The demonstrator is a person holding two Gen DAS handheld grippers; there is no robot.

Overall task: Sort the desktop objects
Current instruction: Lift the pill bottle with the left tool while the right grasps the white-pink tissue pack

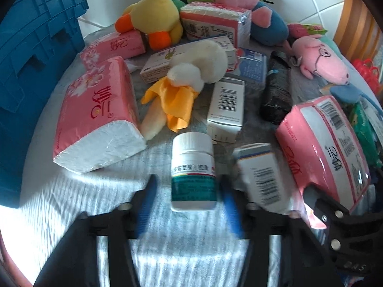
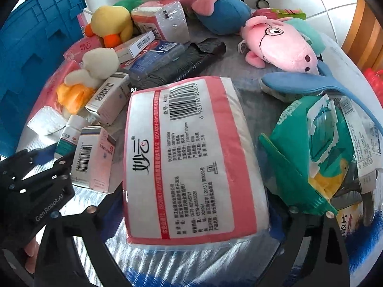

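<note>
A white medicine bottle [image 1: 193, 172] with a green label stands between the blue fingers of my left gripper [image 1: 189, 205]. The jaws stand open on either side of it, with a gap on the left. The bottle also shows in the right wrist view [image 2: 69, 136]. My right gripper [image 2: 191, 229] straddles a pink tissue pack [image 2: 191, 157] lying barcode up; its fingers are mostly hidden under the pack. That pack shows in the left wrist view [image 1: 323, 148].
A blue crate [image 1: 36, 55] stands at the left. Medicine boxes [image 1: 226, 107], [image 1: 261, 174], another pink tissue pack [image 1: 98, 114], a black roll [image 1: 275, 88], plush toys [image 1: 153, 16], [image 1: 320, 59] and a green packet [image 2: 306, 157] crowd the cloth-covered table [image 1: 71, 203].
</note>
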